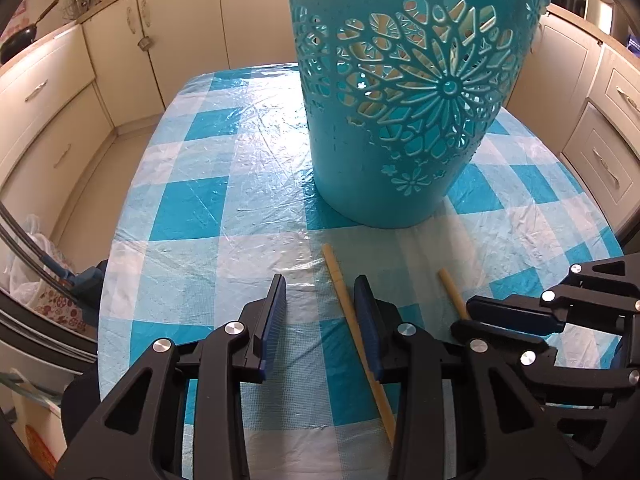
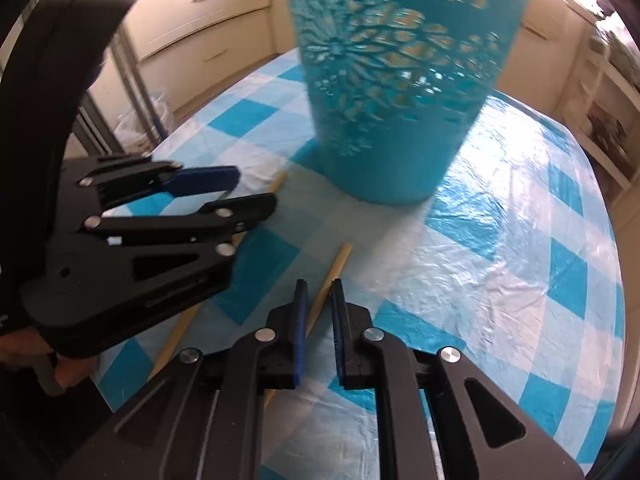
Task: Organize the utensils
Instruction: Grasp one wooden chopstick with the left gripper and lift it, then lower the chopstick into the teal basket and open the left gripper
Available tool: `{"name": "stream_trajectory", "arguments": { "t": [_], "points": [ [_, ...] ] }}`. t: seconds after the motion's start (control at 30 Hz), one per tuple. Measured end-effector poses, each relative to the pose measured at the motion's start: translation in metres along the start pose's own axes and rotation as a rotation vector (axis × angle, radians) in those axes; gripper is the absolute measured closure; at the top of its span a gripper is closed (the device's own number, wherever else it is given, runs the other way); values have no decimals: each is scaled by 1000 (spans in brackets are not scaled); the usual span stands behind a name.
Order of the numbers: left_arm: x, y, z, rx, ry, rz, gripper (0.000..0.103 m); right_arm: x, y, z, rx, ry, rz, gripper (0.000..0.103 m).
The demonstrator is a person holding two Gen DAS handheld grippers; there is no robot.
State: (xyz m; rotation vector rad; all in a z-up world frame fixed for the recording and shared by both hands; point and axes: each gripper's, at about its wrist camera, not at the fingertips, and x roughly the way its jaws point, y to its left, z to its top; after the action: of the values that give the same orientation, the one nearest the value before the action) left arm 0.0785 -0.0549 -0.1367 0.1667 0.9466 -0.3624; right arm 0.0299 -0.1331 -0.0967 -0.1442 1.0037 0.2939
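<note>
Teal plastic basket (image 1: 404,92) fills the upper centre of your left wrist view, standing on the checked worktop (image 1: 224,184). Your left tongs (image 1: 322,324) are spread wide at the bottom, one wooden stick (image 1: 352,328) lying just inside the right pad.

In your right wrist view, the right tongs (image 2: 318,332) are released, bracketing a second stick (image 2: 332,280) at lower centre, not gripping it.
</note>
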Motion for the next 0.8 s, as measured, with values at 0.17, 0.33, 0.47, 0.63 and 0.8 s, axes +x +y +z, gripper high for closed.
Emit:
{"name": "stream_trajectory", "arguments": {
  "t": [0.17,0.33,0.47,0.63,0.8],
  "points": [
    [0,2,1,-3,4,-6,71,1,-7,-1,66,-10,-61,86],
    [0,6,1,-10,1,-10,86,-3,-23,-10,109,-69,-101,84],
    [1,12,1,-41,5,-28,97,-8,-41,-17,155,-119,-89,89],
    [2,14,2,-52,4,-39,98,-12,-37,-22,149,-142,-91,89],
    [1,16,2,-71,8,-72,98,-12,-38,-23,148,-144,-83,86]
  ]
}}
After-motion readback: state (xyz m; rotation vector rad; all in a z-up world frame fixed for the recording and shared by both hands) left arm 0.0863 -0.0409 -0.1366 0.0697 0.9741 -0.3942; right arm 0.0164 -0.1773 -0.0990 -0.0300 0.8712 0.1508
